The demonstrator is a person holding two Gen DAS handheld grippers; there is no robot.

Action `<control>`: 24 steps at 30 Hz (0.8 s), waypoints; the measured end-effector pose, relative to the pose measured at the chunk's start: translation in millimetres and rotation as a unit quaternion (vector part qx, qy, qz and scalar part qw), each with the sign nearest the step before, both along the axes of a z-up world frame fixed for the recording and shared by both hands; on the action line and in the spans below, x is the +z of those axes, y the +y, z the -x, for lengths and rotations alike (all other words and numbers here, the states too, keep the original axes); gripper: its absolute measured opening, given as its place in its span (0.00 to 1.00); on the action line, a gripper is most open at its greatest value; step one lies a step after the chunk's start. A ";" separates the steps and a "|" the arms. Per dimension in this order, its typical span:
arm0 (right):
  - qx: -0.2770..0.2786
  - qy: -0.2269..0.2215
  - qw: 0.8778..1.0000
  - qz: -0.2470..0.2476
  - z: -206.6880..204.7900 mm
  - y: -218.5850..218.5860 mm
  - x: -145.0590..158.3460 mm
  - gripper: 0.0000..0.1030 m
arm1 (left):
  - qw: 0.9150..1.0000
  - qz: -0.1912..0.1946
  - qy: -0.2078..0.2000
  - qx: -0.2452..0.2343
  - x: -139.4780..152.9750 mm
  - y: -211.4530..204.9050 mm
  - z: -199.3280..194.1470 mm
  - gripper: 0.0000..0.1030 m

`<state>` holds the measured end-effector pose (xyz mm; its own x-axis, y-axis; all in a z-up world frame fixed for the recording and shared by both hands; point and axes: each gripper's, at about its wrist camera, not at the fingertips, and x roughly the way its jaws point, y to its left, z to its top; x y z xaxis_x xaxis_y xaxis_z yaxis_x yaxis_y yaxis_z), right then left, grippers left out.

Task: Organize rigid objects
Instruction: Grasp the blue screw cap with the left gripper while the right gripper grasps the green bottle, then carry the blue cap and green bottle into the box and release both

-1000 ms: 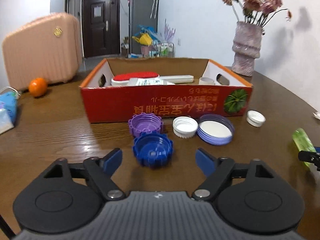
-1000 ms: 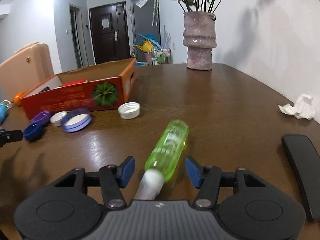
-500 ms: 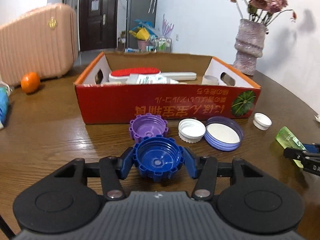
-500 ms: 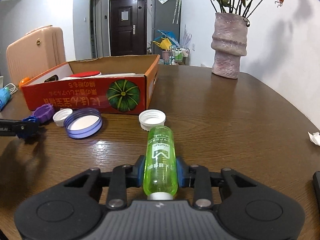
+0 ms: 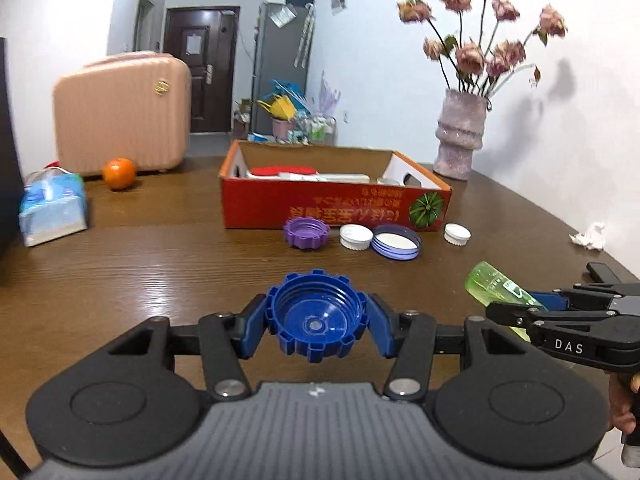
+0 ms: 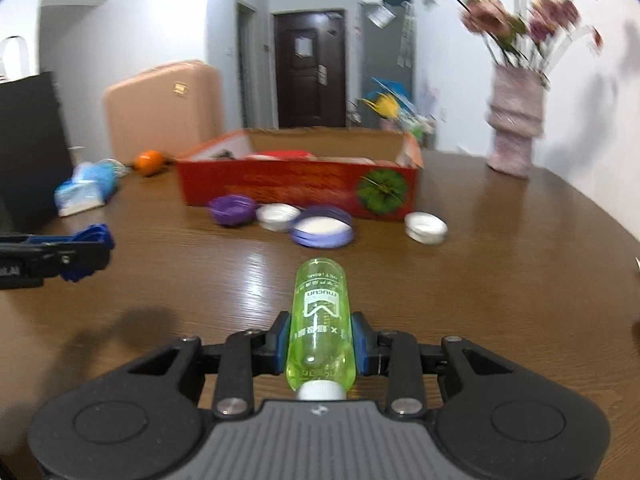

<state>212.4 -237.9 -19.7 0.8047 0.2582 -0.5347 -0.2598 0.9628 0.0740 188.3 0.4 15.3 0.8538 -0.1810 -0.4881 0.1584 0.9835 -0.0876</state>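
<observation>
My left gripper [image 5: 316, 320] is shut on a dark blue ridged cap [image 5: 316, 316] and holds it above the table, its hollow side up. My right gripper [image 6: 320, 340] is shut on a green bottle [image 6: 320, 320] with a white cap, held lengthways, base pointing forward. The red cardboard box [image 5: 336, 204] stands ahead in both views [image 6: 296, 188] and holds a red-and-white brush and other items. In front of it lie a purple cap [image 5: 306, 232], a white cap [image 5: 355, 237], a lilac lid [image 5: 396, 241] and another white cap [image 5: 457, 234].
A pink vase with dried flowers [image 5: 460, 136] stands back right. An orange [image 5: 118, 173], a blue tissue pack [image 5: 54, 208] and a pink suitcase [image 5: 120, 112] are at the left. A crumpled tissue [image 5: 590, 236] lies at the right edge. A dark panel [image 6: 28, 148] stands far left.
Both grippers closed on their objects, then lifted and drew back from the box. The blue cap and the green bottle are now off the table.
</observation>
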 end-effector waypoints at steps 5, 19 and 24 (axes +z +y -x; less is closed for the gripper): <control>0.021 -0.030 0.999 0.002 23.6 12.9 19.3 0.29 | 1.000 0.006 -0.019 0.015 10.2 10.3 26.1 0.52; -0.002 -0.047 0.999 -0.015 34.5 -8.0 30.2 0.29 | 1.000 0.006 -0.022 -0.018 10.9 -11.5 19.4 0.52; -0.002 -0.050 0.999 -0.022 -2.9 -16.5 35.4 0.29 | 0.999 0.002 -0.027 -0.044 21.5 -23.4 -27.2 0.52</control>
<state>215.3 -254.4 15.7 0.8545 0.2761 -0.4401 -0.2642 0.9603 0.0894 215.5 -23.1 36.7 0.8595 -0.2585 -0.4409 0.2490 0.9652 -0.0805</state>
